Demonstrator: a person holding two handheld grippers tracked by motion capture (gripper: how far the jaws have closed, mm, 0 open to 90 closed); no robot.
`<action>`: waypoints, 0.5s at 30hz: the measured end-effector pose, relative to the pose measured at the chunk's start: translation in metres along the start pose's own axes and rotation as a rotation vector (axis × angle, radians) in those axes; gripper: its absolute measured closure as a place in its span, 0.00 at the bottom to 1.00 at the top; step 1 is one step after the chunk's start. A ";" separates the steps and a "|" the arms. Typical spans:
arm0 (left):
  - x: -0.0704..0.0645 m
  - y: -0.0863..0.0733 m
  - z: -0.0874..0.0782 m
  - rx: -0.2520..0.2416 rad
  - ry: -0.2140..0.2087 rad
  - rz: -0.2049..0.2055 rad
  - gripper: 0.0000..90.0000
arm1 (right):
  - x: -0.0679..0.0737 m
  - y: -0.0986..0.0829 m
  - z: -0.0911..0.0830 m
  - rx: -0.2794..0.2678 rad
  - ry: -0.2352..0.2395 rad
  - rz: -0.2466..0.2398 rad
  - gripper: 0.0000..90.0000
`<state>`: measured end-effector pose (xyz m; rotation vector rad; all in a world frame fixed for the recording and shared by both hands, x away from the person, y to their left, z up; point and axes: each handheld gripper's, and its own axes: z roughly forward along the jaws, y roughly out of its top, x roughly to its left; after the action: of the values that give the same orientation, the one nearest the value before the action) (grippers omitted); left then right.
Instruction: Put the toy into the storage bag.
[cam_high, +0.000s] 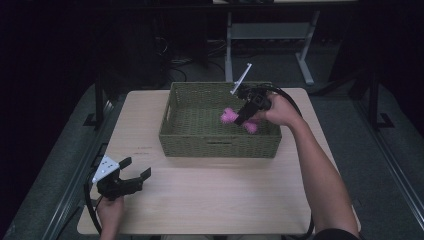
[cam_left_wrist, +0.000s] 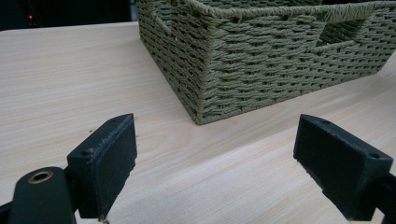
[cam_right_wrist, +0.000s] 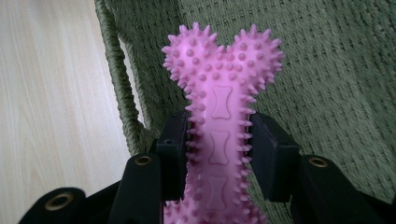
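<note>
At the left of the high view, the left gripper (cam_high: 135, 170) is held low over the near left part of the wooden table (cam_high: 210, 195), gripped from below by the person's left hand (cam_high: 111, 210). Its jaws are spread wide apart with nothing between them; in the left gripper view only bare tabletop (cam_left_wrist: 70, 84) is seen in the gap, and the near corner of the basket (cam_left_wrist: 261, 60) lies ahead, well apart from the pads.

Further right, the green woven basket (cam_high: 220, 142) is set on the far middle of the table, with a handle slot cut into its left wall (a second slot is seen in the near wall).

Over the right part of the basket's inside, the pink spiked bone toy (cam_high: 231, 117) is held by the right gripper (cam_high: 245, 117), which is carried by the person's right hand (cam_high: 280, 110). In the right gripper view the jaws are seen clamped on the narrow shaft of the toy (cam_right_wrist: 219, 116), one pad on each side, with its lobed end pointing away from the camera towards the woven basket floor (cam_right_wrist: 336, 70). Whether the toy touches the basket floor cannot be told. The basket rim (cam_right_wrist: 116, 79) and the table beyond it are seen at the left of that view.
</note>
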<state>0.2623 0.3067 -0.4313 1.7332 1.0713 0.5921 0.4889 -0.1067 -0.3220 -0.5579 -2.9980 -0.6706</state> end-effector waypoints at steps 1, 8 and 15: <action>0.000 0.000 0.000 -0.001 0.001 0.000 0.14 | 0.000 0.000 0.000 0.000 0.000 0.000 0.65; 0.000 0.000 0.000 0.001 0.001 0.000 0.14 | -0.002 0.002 0.010 0.018 -0.002 0.000 0.65; 0.000 0.000 0.000 0.001 0.001 0.000 0.14 | -0.003 0.004 0.015 0.025 -0.003 -0.001 0.65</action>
<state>0.2622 0.3069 -0.4314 1.7342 1.0722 0.5923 0.4941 -0.0984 -0.3346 -0.5566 -3.0055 -0.6323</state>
